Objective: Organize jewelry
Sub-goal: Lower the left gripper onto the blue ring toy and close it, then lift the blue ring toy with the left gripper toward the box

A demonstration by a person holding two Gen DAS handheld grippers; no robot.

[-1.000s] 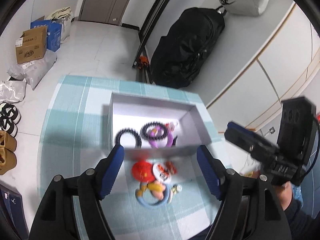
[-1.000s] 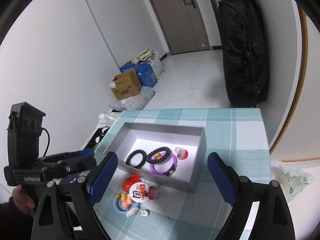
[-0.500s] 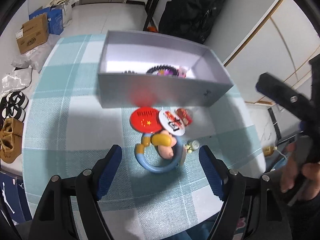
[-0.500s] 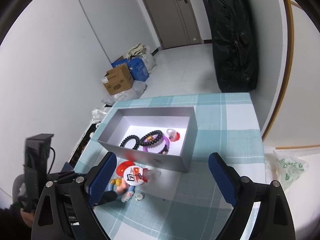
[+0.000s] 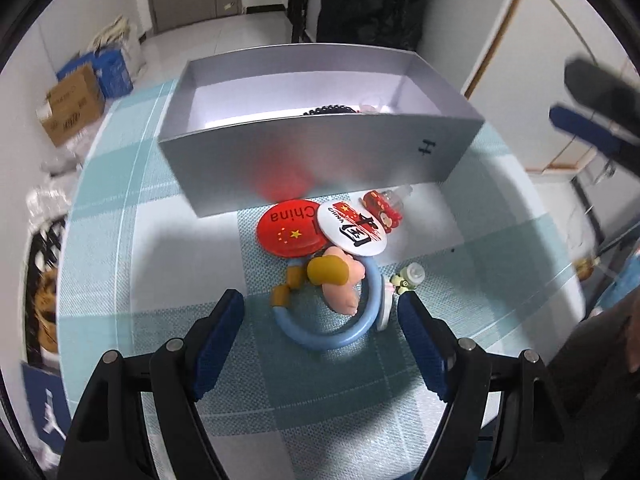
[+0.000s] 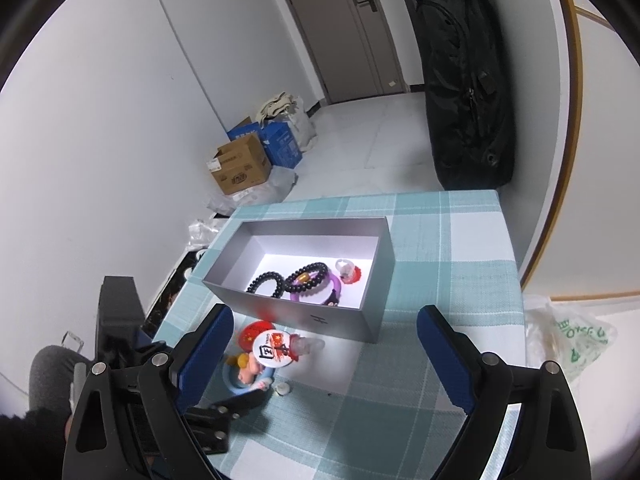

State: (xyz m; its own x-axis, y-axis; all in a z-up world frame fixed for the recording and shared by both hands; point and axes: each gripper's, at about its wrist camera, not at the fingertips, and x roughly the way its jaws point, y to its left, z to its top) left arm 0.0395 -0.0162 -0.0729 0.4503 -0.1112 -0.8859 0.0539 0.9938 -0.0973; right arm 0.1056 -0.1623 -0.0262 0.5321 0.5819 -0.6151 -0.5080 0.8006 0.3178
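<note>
A grey open box (image 5: 320,160) (image 6: 372,320) stands on the checked table. It holds black bead bracelets (image 6: 292,278), a purple bracelet (image 6: 334,292) and a ring (image 6: 347,270). In front of it lie a red China badge (image 5: 288,229), a white badge (image 5: 354,227) (image 6: 272,350), a small red trinket (image 5: 382,209), a blue ring with a doll figure (image 5: 332,304) and a small charm (image 5: 408,280). My left gripper (image 5: 320,316) is open, low over the blue ring, fingers on either side. My right gripper (image 6: 322,354) is open and empty, higher up.
The table has a teal checked cloth (image 6: 440,240). A black bag (image 6: 464,92) leans on the wall behind. Cardboard and blue boxes (image 6: 248,160) stand on the floor at the left. A plastic bag (image 6: 568,336) lies at the right of the table.
My left gripper has moved down and forward toward the blue ring, which now lies between its open fingers. My right gripper has drawn back and risen a little.
</note>
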